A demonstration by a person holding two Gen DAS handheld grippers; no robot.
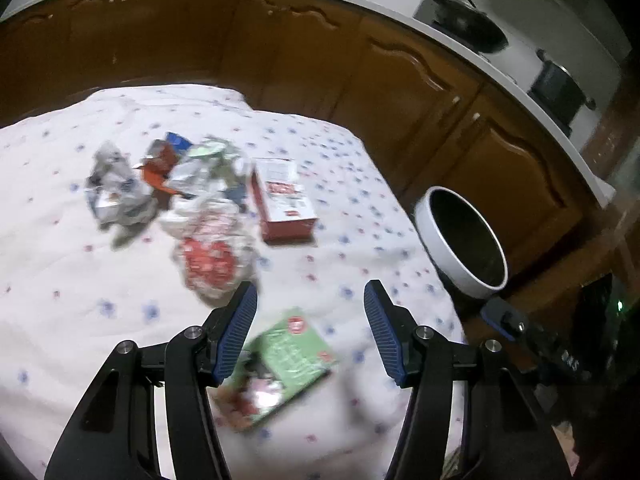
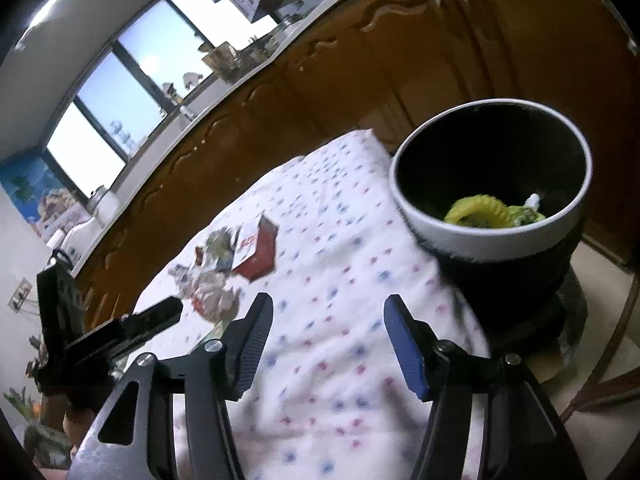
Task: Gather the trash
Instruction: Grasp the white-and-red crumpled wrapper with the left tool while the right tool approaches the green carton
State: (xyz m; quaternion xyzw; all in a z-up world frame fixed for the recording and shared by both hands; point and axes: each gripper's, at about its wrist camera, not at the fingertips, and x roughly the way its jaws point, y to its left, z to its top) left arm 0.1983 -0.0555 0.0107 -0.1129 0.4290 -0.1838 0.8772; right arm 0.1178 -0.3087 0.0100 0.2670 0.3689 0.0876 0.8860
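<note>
both claws open and empty right now. left claw hanging wide over the green packet, which lies flat on the spotted cloth of the counter, near the front edge, partly tucked under one blue pad. right claw also wide, nothing between the pads, hanging over bare cloth close to the bin. bin standing just off the counter's corner, white rim, dark inside, with a yellow scrap already at the bottom. more trash farther back on the cloth: a red box, a crinkly red and white wrapper, and a pile of scrunched papers beside it. next job, most likely: picking up the green packet with the left claw. best way: go straight down so one pad lands on each side of the packet, not on top of it. flat and thin, so likely hard to pinch; better to catch one edge, maybe the raised corner, and squeeze gently. careful not to grab the cloth too, or the whole pile could slide. then lift, carry over the white rim, and let go only when right above the dark hole. right claw best kept out of the way, or sent to the red box.
</note>
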